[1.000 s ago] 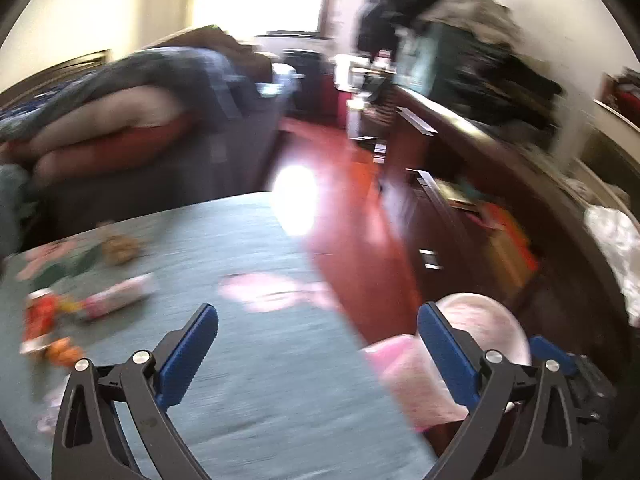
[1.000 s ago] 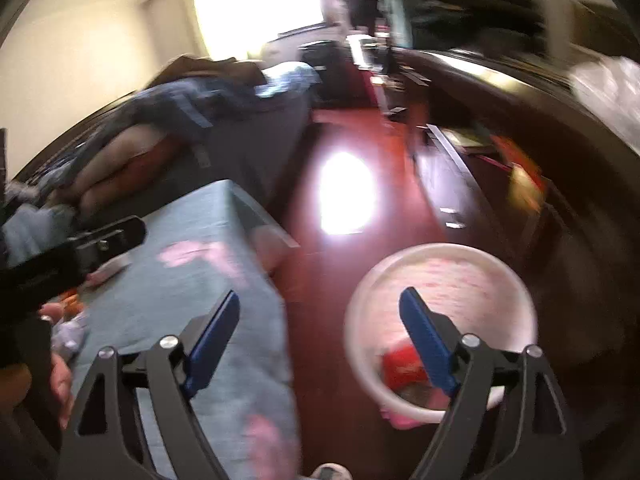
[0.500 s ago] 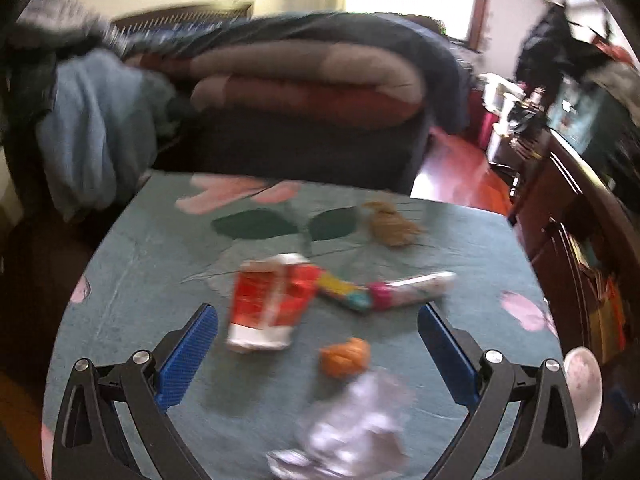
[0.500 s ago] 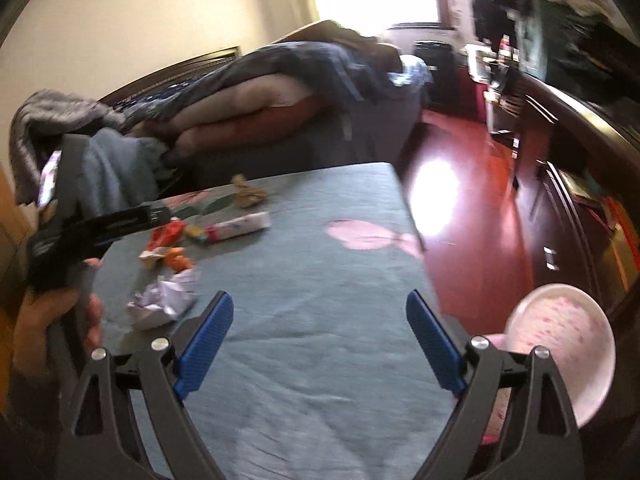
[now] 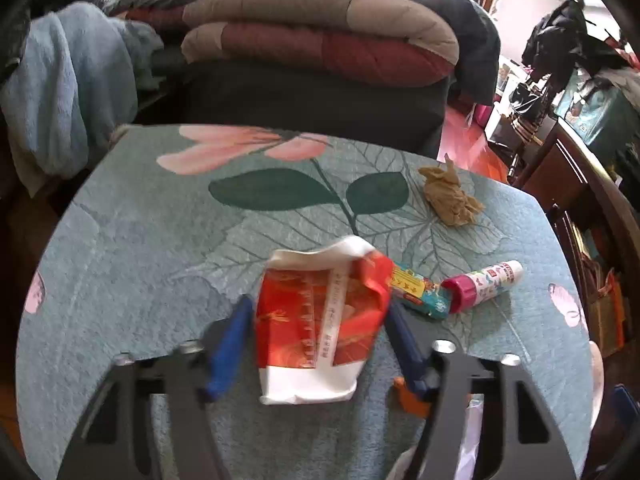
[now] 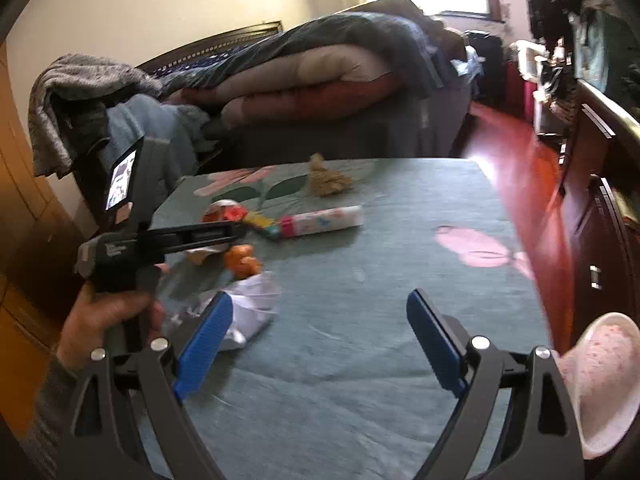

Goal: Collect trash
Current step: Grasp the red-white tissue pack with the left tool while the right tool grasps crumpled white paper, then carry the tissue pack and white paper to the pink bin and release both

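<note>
A crumpled red-and-white wrapper (image 5: 320, 320) lies on the teal flowered tablecloth (image 5: 140, 260). My left gripper (image 5: 318, 306) straddles it; its jaws are closing, one blue finger at each side edge, not visibly squeezing it. To the wrapper's right lie a teal-and-yellow packet (image 5: 416, 290), a pink-capped white tube (image 5: 488, 284) and a brown paper wad (image 5: 450, 196). An orange scrap (image 5: 404, 396) shows behind the right finger. My right gripper (image 6: 318, 298) hovers open over bare cloth, a white crumpled paper (image 6: 252, 312) just beside its left finger.
A pink bin (image 6: 604, 380) stands on the red floor off the table's right edge. A bed with piled quilts (image 5: 320, 32) runs behind the table. Dark wooden drawers (image 6: 600, 220) line the right side. A person's hand (image 6: 108, 320) holds the left gripper.
Both grippers swung from the bin and floor back over the table. The left came down over the red-and-white wrapper and its fingers drew in to its sides. The right stayed wide.
</note>
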The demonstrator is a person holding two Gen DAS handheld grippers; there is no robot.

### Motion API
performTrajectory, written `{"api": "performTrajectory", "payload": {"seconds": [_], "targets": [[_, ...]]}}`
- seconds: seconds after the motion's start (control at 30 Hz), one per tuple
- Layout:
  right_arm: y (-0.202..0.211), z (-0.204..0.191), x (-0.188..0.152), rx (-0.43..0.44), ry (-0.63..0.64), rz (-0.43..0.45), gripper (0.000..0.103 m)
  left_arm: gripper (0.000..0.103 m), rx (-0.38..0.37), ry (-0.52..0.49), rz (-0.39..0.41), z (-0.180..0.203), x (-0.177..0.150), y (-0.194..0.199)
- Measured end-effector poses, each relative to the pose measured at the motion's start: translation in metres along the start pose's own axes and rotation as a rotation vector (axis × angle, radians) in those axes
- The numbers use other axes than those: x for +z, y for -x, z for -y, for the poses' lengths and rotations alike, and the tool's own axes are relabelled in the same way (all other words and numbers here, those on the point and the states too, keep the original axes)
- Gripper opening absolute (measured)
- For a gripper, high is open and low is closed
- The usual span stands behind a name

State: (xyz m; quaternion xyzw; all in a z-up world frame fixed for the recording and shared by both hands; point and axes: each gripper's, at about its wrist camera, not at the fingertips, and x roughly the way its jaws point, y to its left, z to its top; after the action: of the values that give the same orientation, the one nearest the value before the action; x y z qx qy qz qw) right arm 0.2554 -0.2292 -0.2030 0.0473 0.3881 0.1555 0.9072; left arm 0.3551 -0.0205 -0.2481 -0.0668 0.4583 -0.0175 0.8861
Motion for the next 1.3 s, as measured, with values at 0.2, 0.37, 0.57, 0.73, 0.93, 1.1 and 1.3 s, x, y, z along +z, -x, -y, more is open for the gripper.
{"api": "performTrajectory", "payload": {"seconds": [0.2,0.37,0.57,0.73,0.93,1.1,1.3], "targets": [[-0.032,-0.031,-0.002,0.06,0.043,-0.061,0.097,0.053,0.05,-0.01,0.109,-0.013,-0.002,0.024],[-0.06,-0.062,-0.005,0.079,0.088,-0.118,0.1,0.054,0.107,0.022,0.195,-0.035,-0.001,0.058],[-0.089,-0.08,-0.011,0.021,0.112,-0.186,0.1,0.054,0.108,0.068,0.211,-0.057,-0.006,0.08],[-0.094,-0.084,-0.014,-0.002,0.132,-0.197,0.091,0.055,0.11,0.085,0.209,-0.067,-0.011,0.083],[-0.085,-0.088,-0.018,-0.01,0.182,-0.183,0.069,0.055,0.104,0.112,0.199,-0.072,-0.016,0.085],[-0.064,-0.084,-0.021,0.017,0.182,-0.152,0.068,0.055,0.104,0.11,0.204,-0.069,-0.02,0.093],[-0.035,-0.064,-0.024,0.035,0.147,-0.131,0.068,0.055,0.082,0.094,0.229,-0.055,-0.023,0.11]]}}
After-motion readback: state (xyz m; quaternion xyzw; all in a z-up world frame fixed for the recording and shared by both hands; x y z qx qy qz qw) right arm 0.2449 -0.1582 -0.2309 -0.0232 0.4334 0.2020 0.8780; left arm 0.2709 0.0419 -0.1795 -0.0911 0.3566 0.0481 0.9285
